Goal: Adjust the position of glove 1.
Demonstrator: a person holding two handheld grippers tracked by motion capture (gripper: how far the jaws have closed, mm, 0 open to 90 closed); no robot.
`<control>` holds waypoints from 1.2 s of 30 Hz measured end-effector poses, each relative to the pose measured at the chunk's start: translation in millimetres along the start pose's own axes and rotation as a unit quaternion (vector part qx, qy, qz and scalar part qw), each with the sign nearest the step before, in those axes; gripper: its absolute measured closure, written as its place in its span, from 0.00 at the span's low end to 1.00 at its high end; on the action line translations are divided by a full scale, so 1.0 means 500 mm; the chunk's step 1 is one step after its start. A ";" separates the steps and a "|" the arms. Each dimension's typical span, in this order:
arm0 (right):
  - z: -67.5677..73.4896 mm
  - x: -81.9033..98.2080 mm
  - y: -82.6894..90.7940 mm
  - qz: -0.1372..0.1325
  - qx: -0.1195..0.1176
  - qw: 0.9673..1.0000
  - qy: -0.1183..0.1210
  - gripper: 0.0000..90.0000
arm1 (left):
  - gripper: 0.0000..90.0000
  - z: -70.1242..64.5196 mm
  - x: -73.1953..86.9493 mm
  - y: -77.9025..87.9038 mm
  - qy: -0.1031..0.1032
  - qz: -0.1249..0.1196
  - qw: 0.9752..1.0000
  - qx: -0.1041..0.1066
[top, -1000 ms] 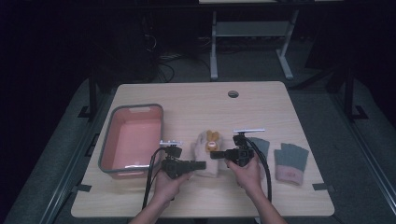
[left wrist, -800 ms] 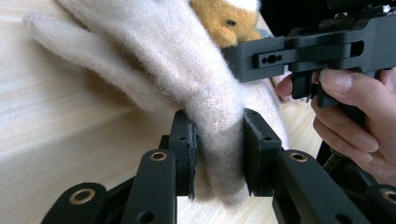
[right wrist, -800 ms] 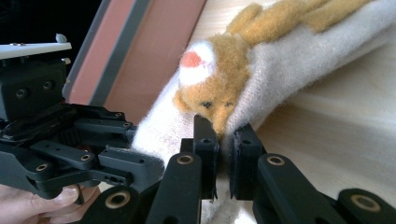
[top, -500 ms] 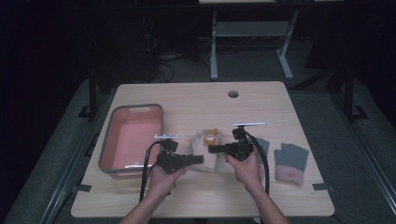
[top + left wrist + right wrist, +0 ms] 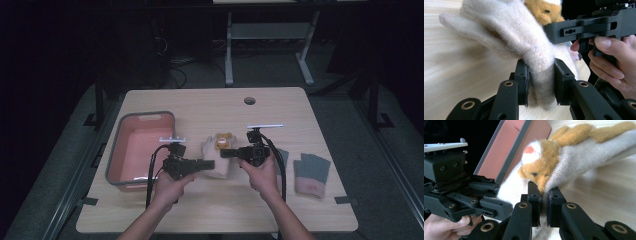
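Squeezed tight between the pads of the left gripper (image 5: 541, 82): a thick fold of the fluffy white glove (image 5: 519, 32). Nipped between the pads of the right gripper (image 5: 544, 202): just a thin edge of that same glove, right under the little orange bear (image 5: 544, 162) sewn on it. Both sets of jaws closed on wool, no gap to see. Stretched between the two grippers, over the middle of the table (image 5: 210, 105), close to the pink bin (image 5: 142, 117).

Could slip out on the right side, likely, with so little wool caught there. Could drop and hang from one gripper if pulled too hard. Could stretch or tug the bear's stitches, with that pinch so near the bear. Could bump gripper on gripper too, being so close together.

From the left gripper view: how fat the fold in the left pinch is, plus the fingers of the other hand on the right gripper's handle. From the right gripper view: the bear's face and the thin pinch under it, with the bin's wall behind. From the high view: the whole table, and the grey gloves (image 5: 311, 172) lying well off to the right.
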State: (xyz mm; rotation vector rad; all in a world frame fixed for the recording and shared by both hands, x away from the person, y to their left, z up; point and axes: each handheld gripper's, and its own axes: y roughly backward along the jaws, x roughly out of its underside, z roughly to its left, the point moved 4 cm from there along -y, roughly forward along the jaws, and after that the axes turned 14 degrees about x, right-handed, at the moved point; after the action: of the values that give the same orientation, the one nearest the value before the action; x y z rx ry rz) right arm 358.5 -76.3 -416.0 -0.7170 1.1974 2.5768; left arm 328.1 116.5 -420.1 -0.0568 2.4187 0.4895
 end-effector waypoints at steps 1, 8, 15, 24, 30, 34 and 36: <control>0.002 -0.002 0.001 0.000 0.000 1.000 0.000 0.93 | 0.76 0.000 -0.002 0.003 -0.001 0.000 1.000 0.001; 0.020 -0.019 0.005 -0.003 -0.002 1.000 0.007 0.93 | 0.76 -0.005 -0.018 0.018 -0.008 0.000 1.000 -0.001; 0.035 -0.033 0.007 -0.003 -0.004 1.000 0.012 0.93 | 0.76 -0.008 -0.033 0.034 -0.020 0.001 1.000 -0.004; 0.053 -0.054 0.009 -0.009 -0.014 1.000 0.014 0.93 | 0.76 -0.015 -0.054 0.056 -0.025 -0.005 1.000 -0.005; 0.071 -0.071 0.009 -0.011 -0.017 1.000 0.022 0.93 | 0.76 -0.017 -0.068 0.074 -0.025 -0.011 1.000 -0.004; 0.084 -0.083 0.007 -0.010 -0.019 0.999 0.026 0.93 | 0.76 -0.018 -0.077 0.087 -0.028 -0.017 0.999 -0.005; 0.090 -0.089 0.006 -0.011 -0.019 0.999 0.032 0.93 | 0.76 -0.017 -0.080 0.093 -0.030 -0.018 0.999 -0.005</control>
State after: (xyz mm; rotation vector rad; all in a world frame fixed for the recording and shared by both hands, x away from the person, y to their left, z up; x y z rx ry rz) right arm 380.2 -43.3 -366.2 -0.8220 1.1549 2.5831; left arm 346.5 153.3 -373.7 -0.0887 2.3520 0.4806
